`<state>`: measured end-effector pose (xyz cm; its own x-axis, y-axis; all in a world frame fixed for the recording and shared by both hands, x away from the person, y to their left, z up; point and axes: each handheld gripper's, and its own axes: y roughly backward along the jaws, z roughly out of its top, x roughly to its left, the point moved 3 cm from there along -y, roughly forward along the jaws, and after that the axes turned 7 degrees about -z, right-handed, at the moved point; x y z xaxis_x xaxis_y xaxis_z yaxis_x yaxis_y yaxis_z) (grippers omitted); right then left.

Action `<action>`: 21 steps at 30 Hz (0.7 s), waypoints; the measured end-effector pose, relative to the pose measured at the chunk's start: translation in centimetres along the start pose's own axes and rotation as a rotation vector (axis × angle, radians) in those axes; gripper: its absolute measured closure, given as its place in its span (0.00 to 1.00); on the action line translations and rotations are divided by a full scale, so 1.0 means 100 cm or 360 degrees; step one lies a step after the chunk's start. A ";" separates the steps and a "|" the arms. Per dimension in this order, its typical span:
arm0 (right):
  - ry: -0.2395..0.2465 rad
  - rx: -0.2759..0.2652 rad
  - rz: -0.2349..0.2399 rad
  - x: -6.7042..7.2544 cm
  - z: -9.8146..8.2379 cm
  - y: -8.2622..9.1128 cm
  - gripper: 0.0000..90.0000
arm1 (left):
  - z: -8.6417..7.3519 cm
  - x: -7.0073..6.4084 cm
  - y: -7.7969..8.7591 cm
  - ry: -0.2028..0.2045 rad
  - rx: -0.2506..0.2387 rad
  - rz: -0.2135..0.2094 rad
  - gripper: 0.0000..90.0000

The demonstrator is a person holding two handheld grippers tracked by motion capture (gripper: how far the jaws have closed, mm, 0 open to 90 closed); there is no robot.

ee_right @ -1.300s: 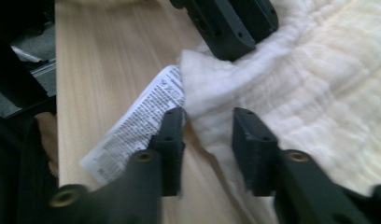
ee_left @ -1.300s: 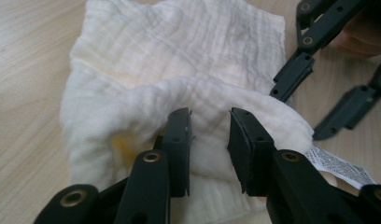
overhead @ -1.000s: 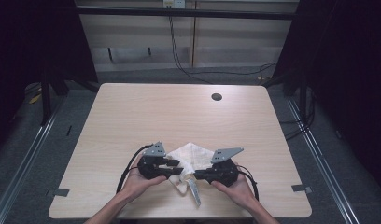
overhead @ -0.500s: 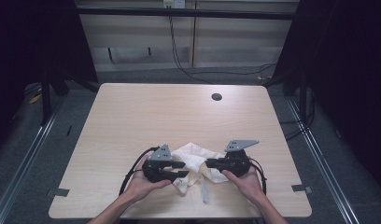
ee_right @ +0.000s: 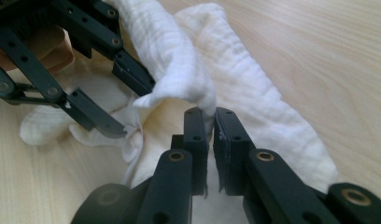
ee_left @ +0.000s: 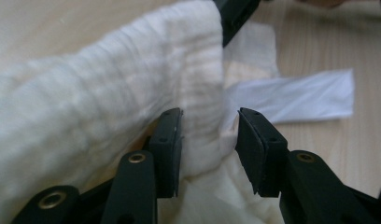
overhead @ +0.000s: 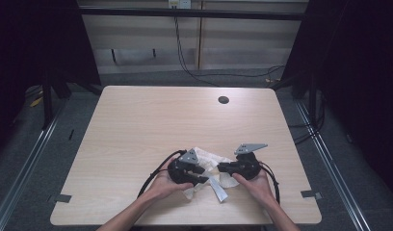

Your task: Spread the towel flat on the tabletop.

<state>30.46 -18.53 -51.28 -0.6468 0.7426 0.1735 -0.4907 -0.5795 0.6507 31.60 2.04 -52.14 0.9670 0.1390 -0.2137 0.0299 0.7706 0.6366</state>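
Both grippers are working a white cloth (overhead: 210,166) near the front edge of the worktop (overhead: 137,125), between the two hands. Right gripper (ee_right: 211,122): jaws pinched together on a rolled edge of the cloth, fabric sandwiched between the pads, looks like a solid hold. Left gripper (ee_left: 205,140): jaws apart, straddling a fold of the cloth but not clamped; the fabric sits between them, bulging against the left pad. Step in hand, as I read it: get a second grip so the cloth can be spread or folded. To do it well, I'd push the left gripper a bit deeper so the fold sits fully between the pads, close on one layer edge rather than a bunched wad, and keep the right gripper steady so the cloth doesn't drag out. Then pull apart level and low over the worktop to keep tension even. Material: soft crinkled gauze-type weave, limp, off-white, heaped in loose folds; it'll slip and bunch easily. A flat smooth white strip (ee_left: 296,95), probably a label or strap, lies on the wood past the left gripper; best kept out of the pinch. Worktop is pale wood-grain laminate, smooth, with a small dark round grommet (overhead: 223,100) near the far edge.
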 end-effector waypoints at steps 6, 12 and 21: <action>0.0007 0.0008 -0.0011 -0.002 -0.002 0.002 0.85 | 0.000 -0.001 0.000 -0.0039 0.0044 0.0056 0.83; -0.0002 -0.0035 -0.0018 0.000 -0.002 0.011 0.67 | 0.000 -0.003 0.000 -0.0020 0.0028 0.0037 0.94; 0.0001 -0.0013 -0.0052 -0.005 -0.019 0.036 0.63 | 0.008 -0.007 0.024 0.0053 -0.0121 -0.0054 0.94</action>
<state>27.88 -21.62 -50.39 -0.6307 0.7610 0.1519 -0.5162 -0.5576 0.6501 31.19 3.36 -49.88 0.9567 0.1320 -0.2596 0.0418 0.8199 0.5709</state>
